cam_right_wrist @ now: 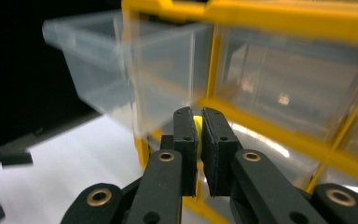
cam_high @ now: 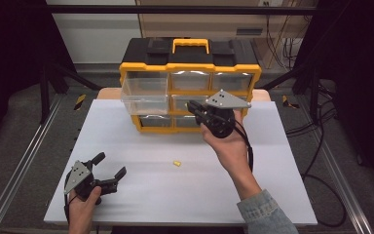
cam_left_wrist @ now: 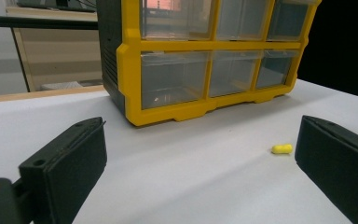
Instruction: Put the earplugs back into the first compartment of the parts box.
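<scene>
Yellow pieces number two: one pinched between the closed jaws of my right gripper point(cam_right_wrist: 198, 140), up at frame centre before the organizer point(cam_high: 190, 83) with its nine drawers, and one loose piece point(cam_high: 177, 163) lying on the white table point(cam_high: 272, 195) at lower centre. My left gripper point(cam_high: 111, 170) rests wide and empty at lower left. The one pulled-out drawer point(cam_high: 144, 92) sits upper left of my claw — I judge a shallow pinch could let the piece slip short of it.

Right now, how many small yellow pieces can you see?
2. One small yellow piece lies loose on the white table, in front of the organizer. The other is pinched in the right gripper near the open drawer. Drawers may hide more.
</scene>
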`<state>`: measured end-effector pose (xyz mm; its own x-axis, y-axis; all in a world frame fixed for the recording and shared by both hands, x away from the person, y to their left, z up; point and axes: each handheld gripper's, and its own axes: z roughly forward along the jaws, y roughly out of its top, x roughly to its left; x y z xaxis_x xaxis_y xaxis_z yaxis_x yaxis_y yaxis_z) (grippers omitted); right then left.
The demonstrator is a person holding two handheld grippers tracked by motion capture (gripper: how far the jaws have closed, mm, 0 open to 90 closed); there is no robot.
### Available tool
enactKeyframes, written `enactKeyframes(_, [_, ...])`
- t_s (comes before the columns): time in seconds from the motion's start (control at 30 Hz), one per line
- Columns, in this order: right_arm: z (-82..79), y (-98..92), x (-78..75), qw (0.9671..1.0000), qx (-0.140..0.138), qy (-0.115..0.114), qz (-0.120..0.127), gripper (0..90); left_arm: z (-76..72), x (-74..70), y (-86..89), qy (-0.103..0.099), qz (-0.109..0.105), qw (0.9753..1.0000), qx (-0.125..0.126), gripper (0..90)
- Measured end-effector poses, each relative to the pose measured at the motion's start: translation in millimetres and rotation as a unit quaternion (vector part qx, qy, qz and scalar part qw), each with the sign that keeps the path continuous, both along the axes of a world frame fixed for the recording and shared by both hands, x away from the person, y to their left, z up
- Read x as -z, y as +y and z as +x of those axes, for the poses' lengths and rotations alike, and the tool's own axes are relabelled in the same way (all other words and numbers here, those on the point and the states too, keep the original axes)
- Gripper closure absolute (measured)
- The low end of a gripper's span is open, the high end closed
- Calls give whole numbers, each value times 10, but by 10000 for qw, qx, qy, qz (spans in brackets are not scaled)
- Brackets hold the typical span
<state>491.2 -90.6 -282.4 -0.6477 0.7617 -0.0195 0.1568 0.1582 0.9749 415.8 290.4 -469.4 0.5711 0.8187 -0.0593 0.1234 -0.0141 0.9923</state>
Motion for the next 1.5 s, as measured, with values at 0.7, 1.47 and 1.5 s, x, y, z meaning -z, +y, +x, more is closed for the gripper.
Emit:
enactKeyframes(0.7, [200, 388, -565, 9983, -141, -519, 218, 845, -3, -4, -11, 2, -3, 10000, 40, 17])
enactKeyframes(1.47, [353, 787, -537, 9978, -414, -484, -206, 761, 5, -2, -13, 16, 4, 10000, 63, 17])
enactKeyframes(1.5, [354, 797, -536, 9978, -421, -472, -204, 730, 5, -3, -11, 10, 4, 10000, 60, 17])
